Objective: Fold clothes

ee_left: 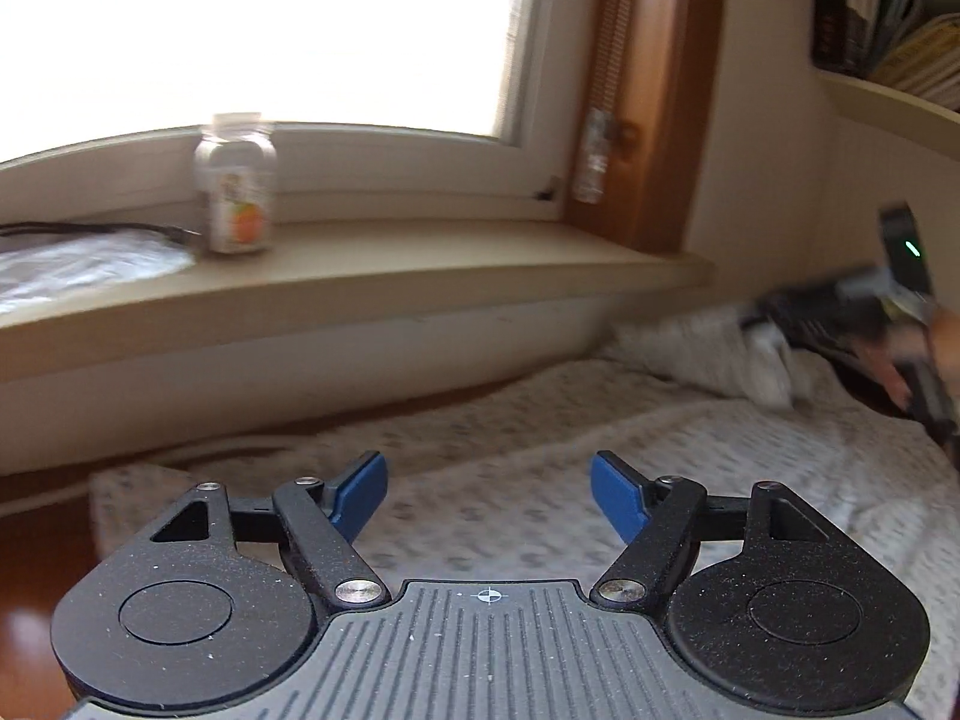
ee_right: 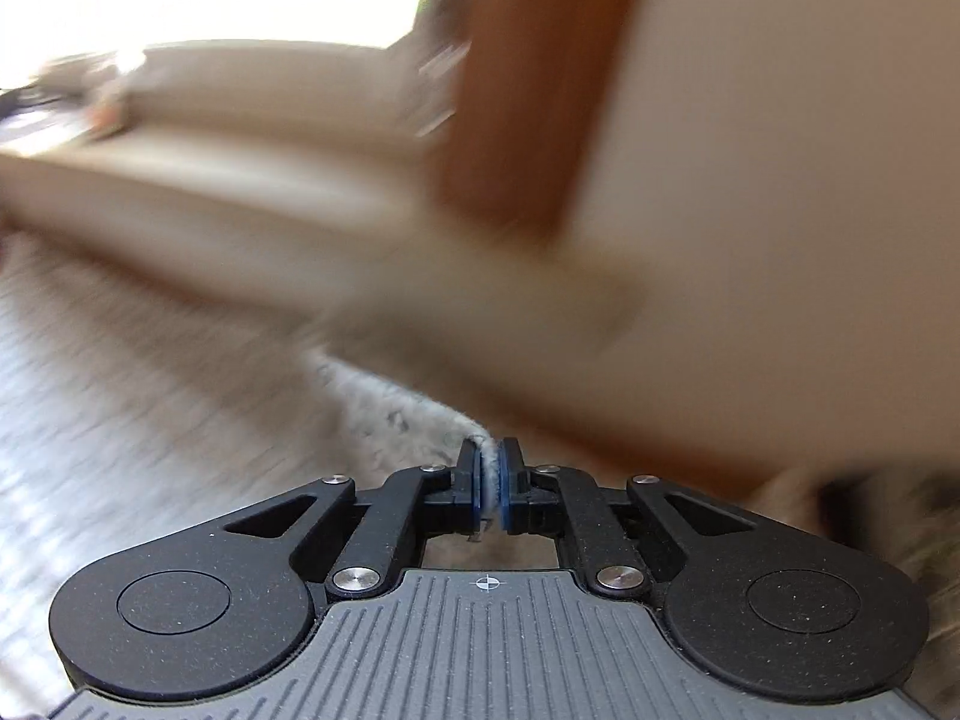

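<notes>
one corner of the pale patterned cloth [ee_right: 384, 414] is pinched between the right gripper [ee_right: 491, 483] pads; the rest lies spread and rumpled on the floor below the windowsill [ee_left: 420, 264], so folding looks barely begun. the left gripper [ee_left: 489, 495] hangs above the cloth, tilted down, spread wide, holding nothing.

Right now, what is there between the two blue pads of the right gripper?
In the right wrist view, the right gripper is shut on a pinched edge of the pale patterned cloth. Nothing else lies between the pads.
</notes>
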The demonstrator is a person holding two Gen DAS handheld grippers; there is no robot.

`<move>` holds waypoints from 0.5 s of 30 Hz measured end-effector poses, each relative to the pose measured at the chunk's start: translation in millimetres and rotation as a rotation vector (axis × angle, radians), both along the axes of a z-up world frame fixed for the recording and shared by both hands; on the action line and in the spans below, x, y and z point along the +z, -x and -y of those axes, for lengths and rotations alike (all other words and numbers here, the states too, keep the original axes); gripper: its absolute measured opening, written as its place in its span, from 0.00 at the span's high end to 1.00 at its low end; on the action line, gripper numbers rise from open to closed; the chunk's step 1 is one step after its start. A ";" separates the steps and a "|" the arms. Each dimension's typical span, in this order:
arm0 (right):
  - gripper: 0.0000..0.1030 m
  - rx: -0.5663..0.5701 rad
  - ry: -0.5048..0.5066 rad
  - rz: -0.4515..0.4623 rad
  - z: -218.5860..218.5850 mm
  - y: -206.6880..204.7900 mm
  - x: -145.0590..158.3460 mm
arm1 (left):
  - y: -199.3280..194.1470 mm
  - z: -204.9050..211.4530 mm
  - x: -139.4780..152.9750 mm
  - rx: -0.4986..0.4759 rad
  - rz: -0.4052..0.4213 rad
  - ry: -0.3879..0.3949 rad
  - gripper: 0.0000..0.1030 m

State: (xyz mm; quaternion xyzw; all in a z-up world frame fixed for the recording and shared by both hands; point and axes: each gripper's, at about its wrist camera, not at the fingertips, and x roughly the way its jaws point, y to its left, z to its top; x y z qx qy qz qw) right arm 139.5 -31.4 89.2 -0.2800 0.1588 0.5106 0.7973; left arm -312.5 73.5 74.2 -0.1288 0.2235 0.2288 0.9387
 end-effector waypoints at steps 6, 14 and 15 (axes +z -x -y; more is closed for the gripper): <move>0.74 -0.221 0.022 0.203 -25.6 -21.8 4.2 | -34.5 25.6 -21.2 -0.062 -0.066 0.035 0.23; 0.52 -0.112 -0.114 -0.081 30.7 -3.8 -19.2 | -53.9 38.2 -38.7 -0.075 -0.133 -0.012 0.12; 0.48 -0.072 -0.131 -0.152 36.6 -1.4 -24.4 | -54.3 38.8 -40.2 -0.074 -0.135 -0.018 0.12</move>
